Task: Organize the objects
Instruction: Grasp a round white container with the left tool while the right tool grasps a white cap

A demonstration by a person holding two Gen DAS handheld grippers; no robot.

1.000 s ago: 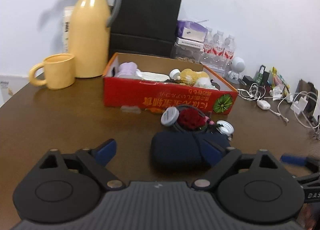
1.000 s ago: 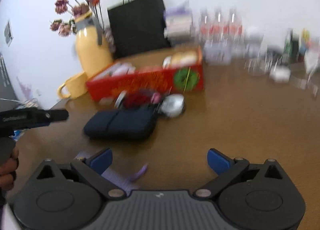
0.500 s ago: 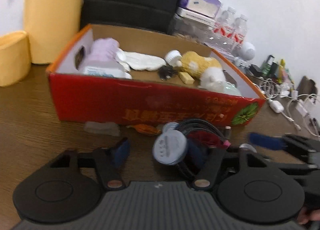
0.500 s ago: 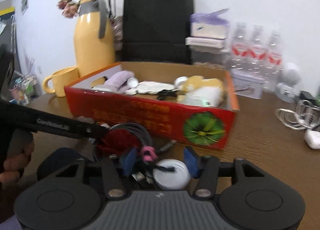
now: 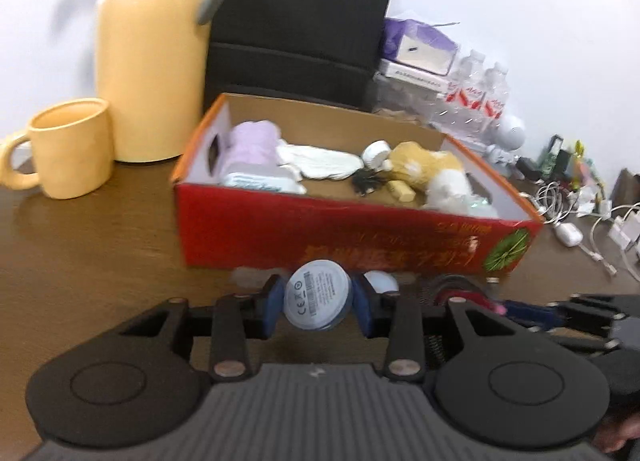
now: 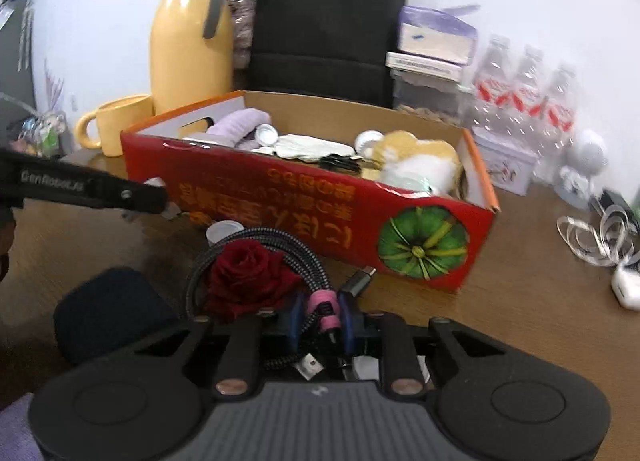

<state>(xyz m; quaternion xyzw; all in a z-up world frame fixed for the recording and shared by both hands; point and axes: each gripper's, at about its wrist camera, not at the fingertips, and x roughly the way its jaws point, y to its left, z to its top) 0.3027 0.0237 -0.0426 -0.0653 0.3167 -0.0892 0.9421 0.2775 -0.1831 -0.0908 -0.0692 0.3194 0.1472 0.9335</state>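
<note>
A red cardboard box (image 5: 280, 229) (image 6: 280, 197) stands on the brown table, holding a lilac cloth, white items and a plush toy. My left gripper (image 5: 318, 301) is shut on a round pale-blue puck (image 5: 318, 299), held in front of the box's front wall. My right gripper (image 6: 322, 315) is shut on a coiled braided cable (image 6: 256, 245) at its pink band (image 6: 325, 307). A dark red rose (image 6: 248, 277) lies inside the coil. A dark blue pouch (image 6: 108, 309) lies left of the coil.
A yellow jug (image 5: 152, 53) and yellow mug (image 5: 68, 149) stand left of the box, a black bag (image 5: 300, 21) behind it. Water bottles (image 6: 524, 97), a tissue pack (image 6: 436, 33) and loose white cables (image 5: 580, 213) crowd the right. A small white cap (image 6: 224, 231) lies by the box.
Both grippers have closed: the left one on the round puck and lifted it, the right one on the cable's pink band. Both views have drawn back slightly from the box.
</note>
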